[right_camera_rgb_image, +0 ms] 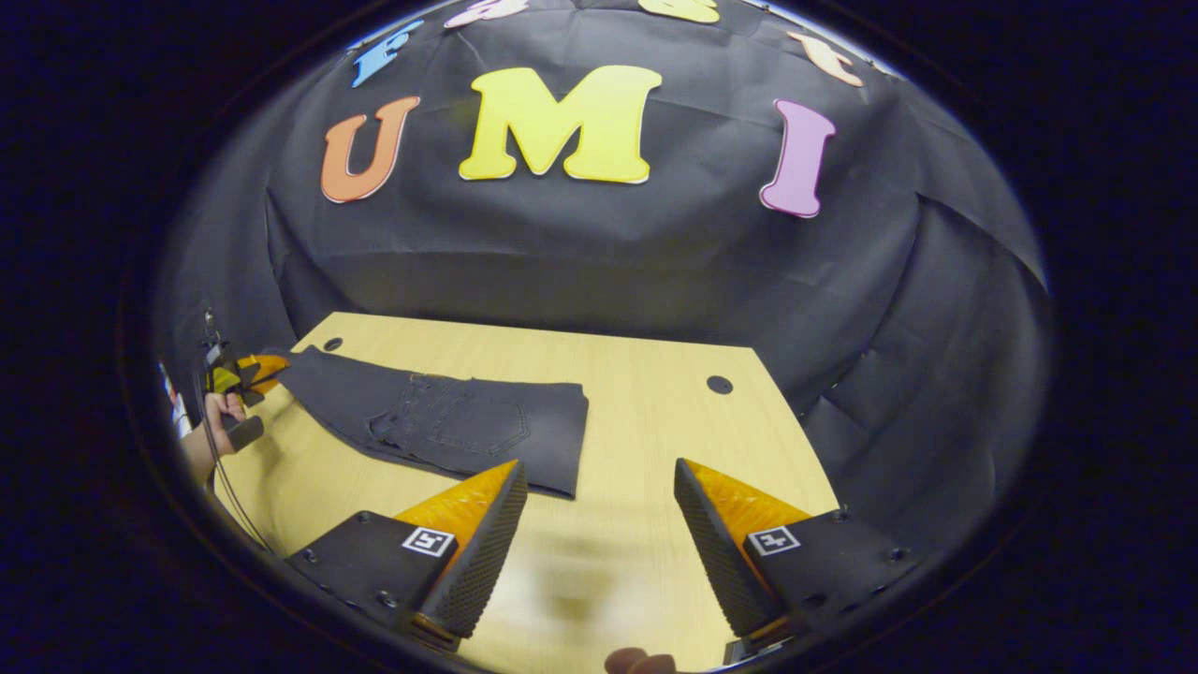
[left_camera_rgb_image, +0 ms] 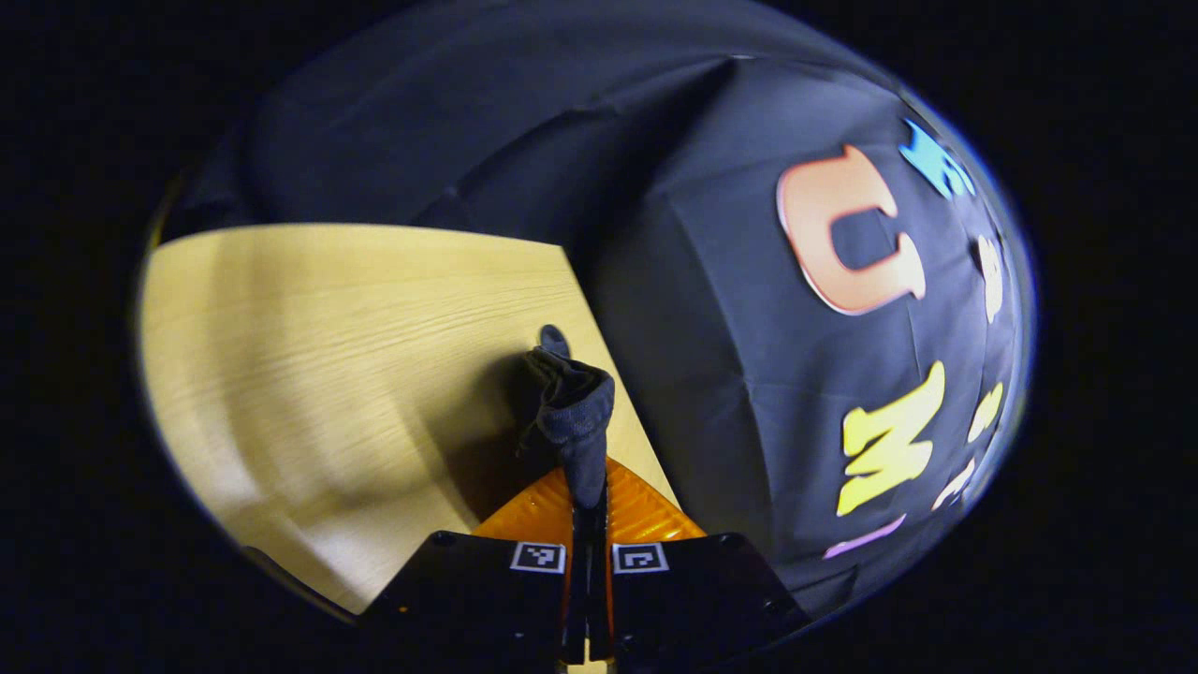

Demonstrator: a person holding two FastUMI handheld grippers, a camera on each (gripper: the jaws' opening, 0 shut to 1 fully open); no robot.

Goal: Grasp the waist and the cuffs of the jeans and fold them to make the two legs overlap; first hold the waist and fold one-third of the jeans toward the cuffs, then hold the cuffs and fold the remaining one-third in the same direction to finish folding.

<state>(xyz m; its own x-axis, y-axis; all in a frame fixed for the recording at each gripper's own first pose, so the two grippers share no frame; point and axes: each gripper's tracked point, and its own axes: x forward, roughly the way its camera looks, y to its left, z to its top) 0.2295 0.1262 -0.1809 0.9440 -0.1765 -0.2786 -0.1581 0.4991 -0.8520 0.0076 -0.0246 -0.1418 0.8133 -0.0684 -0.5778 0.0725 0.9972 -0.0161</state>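
Left gripper (left_camera_rgb_image: 588,501): jaws clenched on a bunched end of dark denim, which stands up in a wad just ahead of the fingertips. Below it, the table (left_camera_rgb_image: 309,374), light wood.

Right gripper (right_camera_rgb_image: 599,543): jaws released, wide apart, nothing between them, hovering over bare tabletop.

Jeans (right_camera_rgb_image: 449,421): one pair, dark, lying on the table in the right gripper view. Legs appear already overlapped into a single narrow strip with a back pocket facing up. Long axis runs left to right across that view. The near, squared-off end lies just ahead and to the left of the right gripper's left finger, apart from it. The far end is lifted at the left edge of the view, where the left gripper (right_camera_rgb_image: 251,373) pinches it, held by a hand (right_camera_rgb_image: 220,412).

Which end is waist and which cuffs: probably waist nearest the right gripper, judging by the pocket, but the fisheye edge is too small to confirm.

Judgement: the right gripper is nearer the free end; reaching it calls for a shift left and forward.

Count: one pair of jeans, two grippers, one table, two round holes in the tabletop.
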